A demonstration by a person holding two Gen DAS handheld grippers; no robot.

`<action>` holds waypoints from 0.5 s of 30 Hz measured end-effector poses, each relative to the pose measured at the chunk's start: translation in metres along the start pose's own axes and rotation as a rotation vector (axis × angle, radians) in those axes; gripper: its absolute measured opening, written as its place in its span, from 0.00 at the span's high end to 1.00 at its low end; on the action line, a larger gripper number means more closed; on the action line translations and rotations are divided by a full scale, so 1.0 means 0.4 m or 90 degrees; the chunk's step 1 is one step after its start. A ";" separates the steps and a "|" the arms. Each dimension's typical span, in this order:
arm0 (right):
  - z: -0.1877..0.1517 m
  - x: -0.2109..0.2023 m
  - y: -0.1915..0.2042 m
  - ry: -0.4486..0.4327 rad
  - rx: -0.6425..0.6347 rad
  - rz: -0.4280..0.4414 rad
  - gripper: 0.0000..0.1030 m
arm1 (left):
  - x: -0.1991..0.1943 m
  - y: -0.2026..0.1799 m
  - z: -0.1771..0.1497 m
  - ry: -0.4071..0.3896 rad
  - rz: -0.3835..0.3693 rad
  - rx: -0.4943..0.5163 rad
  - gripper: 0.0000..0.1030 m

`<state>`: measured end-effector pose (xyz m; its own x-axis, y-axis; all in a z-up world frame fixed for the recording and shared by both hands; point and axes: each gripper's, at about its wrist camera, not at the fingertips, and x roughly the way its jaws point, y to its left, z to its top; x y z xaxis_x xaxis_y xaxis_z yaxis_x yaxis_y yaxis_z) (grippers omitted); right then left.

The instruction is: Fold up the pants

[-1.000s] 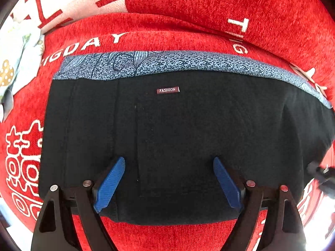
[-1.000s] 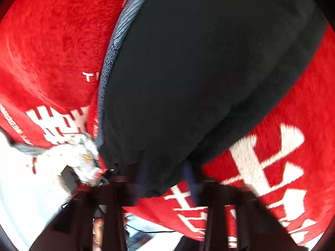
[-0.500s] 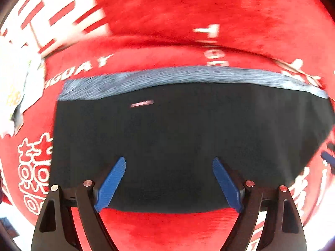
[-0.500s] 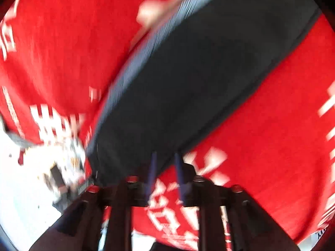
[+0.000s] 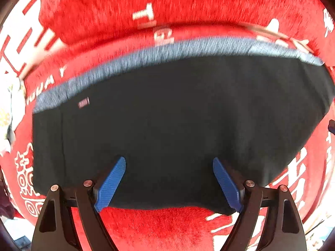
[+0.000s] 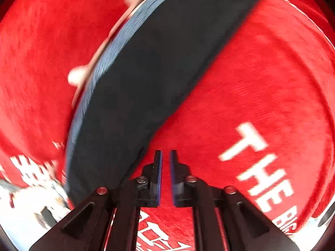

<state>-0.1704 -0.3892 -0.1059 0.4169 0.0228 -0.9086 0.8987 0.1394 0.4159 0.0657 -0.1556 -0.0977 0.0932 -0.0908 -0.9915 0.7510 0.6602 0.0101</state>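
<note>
My right gripper [image 6: 165, 174] has let go of the black pants [image 5: 178, 125] and drawn back off their near edge; its fingers are almost pressed together, pinching nothing, just beside the fabric. The pants lie folded flat on the red printed cloth [image 5: 167, 228], grey-blue waistband [image 5: 146, 60] on the far side, so I judge this fold laid. My left gripper [image 5: 169, 179] hangs over the pants' near hem, fingers spread wide, holding nothing.
</note>
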 end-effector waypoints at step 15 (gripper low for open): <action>0.411 -0.131 -0.200 -0.152 0.093 -0.046 0.75 | 0.070 -0.271 0.304 -0.067 -0.027 -0.037 0.16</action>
<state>-0.2416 -0.5643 -0.0855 0.3551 -0.2181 -0.9090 0.9303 -0.0131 0.3666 0.0663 -0.3201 -0.1107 0.1329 -0.1951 -0.9717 0.7173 0.6956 -0.0416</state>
